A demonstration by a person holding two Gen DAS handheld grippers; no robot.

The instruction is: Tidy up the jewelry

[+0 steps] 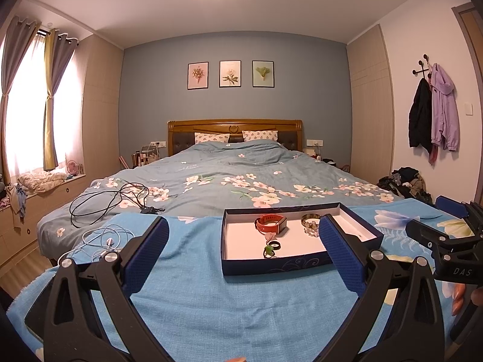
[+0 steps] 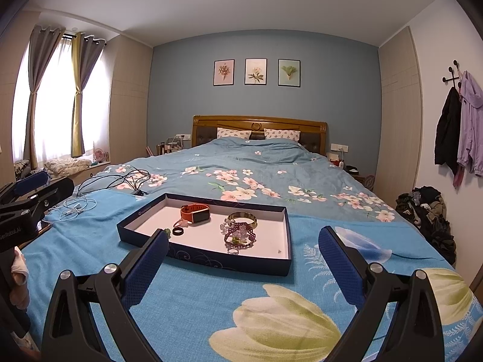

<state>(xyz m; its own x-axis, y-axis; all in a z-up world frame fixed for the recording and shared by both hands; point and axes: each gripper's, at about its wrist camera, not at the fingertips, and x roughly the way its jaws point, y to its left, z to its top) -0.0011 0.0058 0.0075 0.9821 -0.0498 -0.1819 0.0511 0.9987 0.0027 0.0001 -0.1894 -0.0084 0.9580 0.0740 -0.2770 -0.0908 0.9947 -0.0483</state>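
A shallow dark blue box (image 2: pixel 211 261) with a white floor lies on a blue flowered blanket; it also shows in the left wrist view (image 1: pixel 271 267). In it lie an orange smartwatch (image 2: pixel 195 213), a gold bangle (image 2: pixel 242 218), a purple bead bracelet (image 2: pixel 240 235), a black ring (image 2: pixel 177 231), a small silver ring (image 2: pixel 233 251) and a green piece (image 1: pixel 268 251). My left gripper (image 1: pixel 243 252) is open and empty, just in front of the box. My right gripper (image 2: pixel 243 261) is open and empty, before the box's right front corner.
White earphones (image 1: pixel 102 241) and a black cable (image 1: pixel 111 200) lie left of the box on the bed. A clothes pile (image 2: pixel 428 214) sits on the floor at right. The blanket (image 2: pixel 211 310) spreads in front of the box.
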